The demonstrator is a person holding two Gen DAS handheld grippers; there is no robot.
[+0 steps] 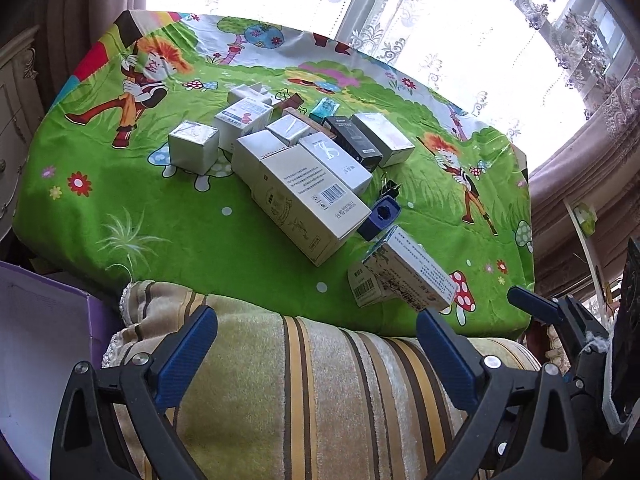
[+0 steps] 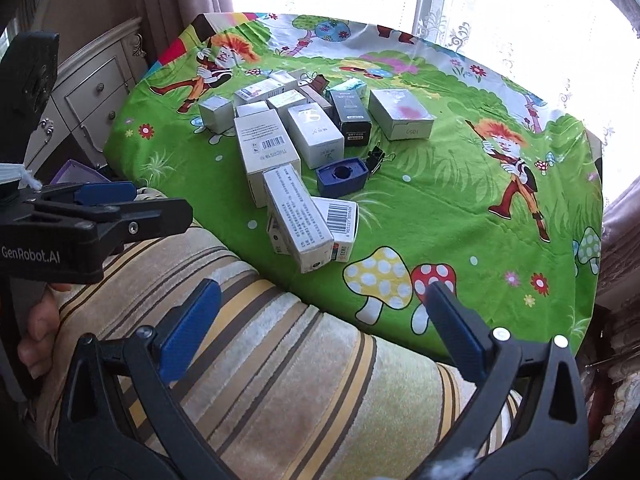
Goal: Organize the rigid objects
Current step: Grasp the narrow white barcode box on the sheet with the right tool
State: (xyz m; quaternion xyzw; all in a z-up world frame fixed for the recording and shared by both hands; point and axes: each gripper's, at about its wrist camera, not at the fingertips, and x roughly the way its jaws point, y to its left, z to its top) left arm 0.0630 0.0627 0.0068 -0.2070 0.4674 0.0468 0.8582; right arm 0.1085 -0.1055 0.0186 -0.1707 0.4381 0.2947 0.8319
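Both grippers empty and held back; boxes lie unsorted on the cloth-covered table.

The left gripper (image 1: 316, 332) and the right gripper (image 2: 324, 304) both stand spread wide with nothing between the fingers, hovering over a striped cushion (image 1: 304, 392) short of the table (image 1: 120, 200), apparently because no box has yet been chosen. The cartons (image 2: 296, 128) sit bunched mid-table at mixed angles, several touching, which suggests sorting has not begun. Count: roughly a dozen small cartons, mostly white or silver, though overlap at the far side prevents an exact figure; one black box (image 2: 352, 118); one blue holder (image 2: 342, 176) with a round recess; one cluster of black binder clips (image 2: 378, 158) just beside it. Nearest the grippers, one long white box (image 2: 298, 220) leans across a barcoded carton (image 2: 340, 216). A purple-edged open box (image 1: 44, 344) waits at the left, likely the receptacle.
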